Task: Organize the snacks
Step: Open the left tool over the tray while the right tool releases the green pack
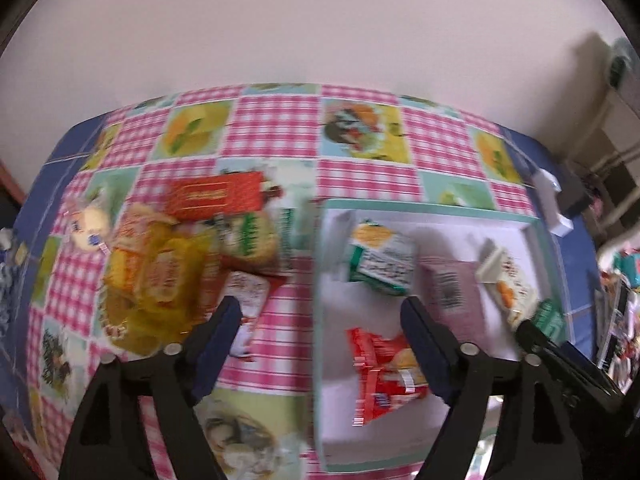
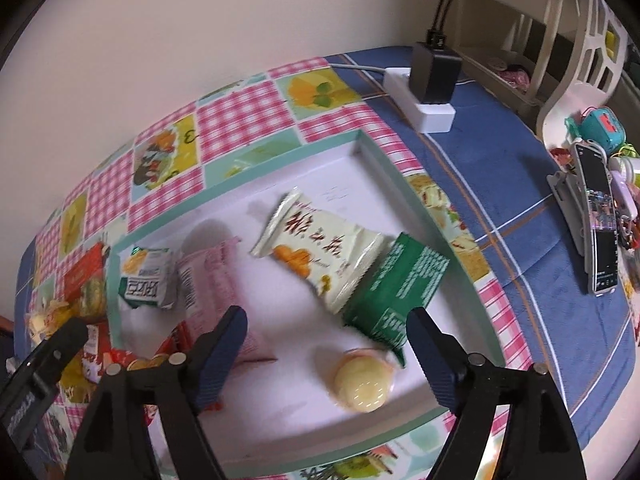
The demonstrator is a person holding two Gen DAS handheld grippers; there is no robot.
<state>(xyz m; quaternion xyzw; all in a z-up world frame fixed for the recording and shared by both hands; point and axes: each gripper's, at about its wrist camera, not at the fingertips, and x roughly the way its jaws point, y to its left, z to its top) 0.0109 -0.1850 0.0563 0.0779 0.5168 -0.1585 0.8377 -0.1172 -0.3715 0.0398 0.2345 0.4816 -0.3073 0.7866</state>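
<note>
Each hand-held gripper point(image 1: 320, 320): black frame, navy pads, silver screws.

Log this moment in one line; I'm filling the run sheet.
left tongs: open, empty | right tongs: open, empty | tray: six snacks inside | snack pile: outside tray

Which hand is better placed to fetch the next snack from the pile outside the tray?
The left. Its open, empty claw hangs beside the snack pile, while the right claw is over the tray.
</note>
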